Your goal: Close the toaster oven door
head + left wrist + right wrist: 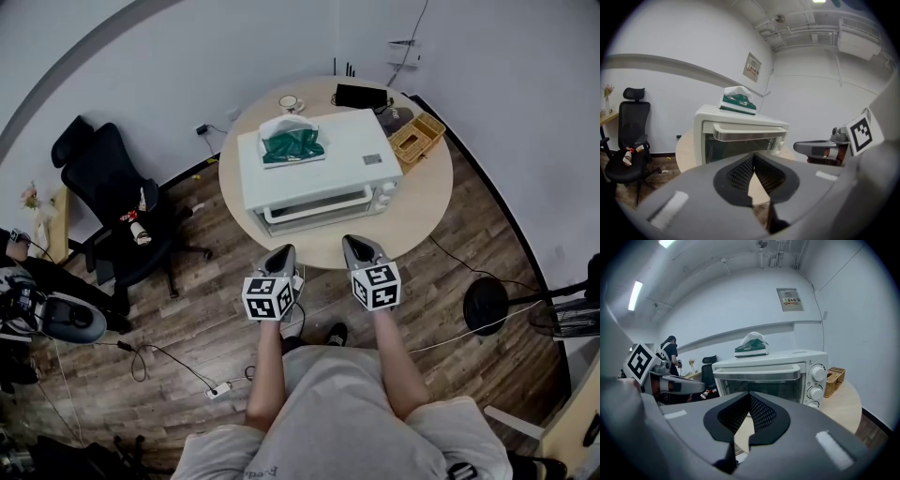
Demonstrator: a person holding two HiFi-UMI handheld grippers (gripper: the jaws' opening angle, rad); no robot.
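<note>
Left claw (753, 161) and right claw (749, 398): each has its jaws pressed together with nothing between them. They are held side by side, apart from each other, at the near edge of the round worktop (427, 202). Both aim at the toaster oven (319, 150), which stands mid-worktop with its front toward the person.

The door (761, 387) looks upright or nearly so. Whether it is fully seated cannot be told.

Handling, as judged: a stiff, bottom-hinged panel of metal and glass that swings lightly. The handle (757, 375), a smooth bar along the top edge, is the place to push, using the shut tips. The glass pane is fragile and best avoided. A hard shove may slide the oven.

Also shown: knobs (818, 373), tissue box (292, 143) on the oven, and basket (418, 137).
</note>
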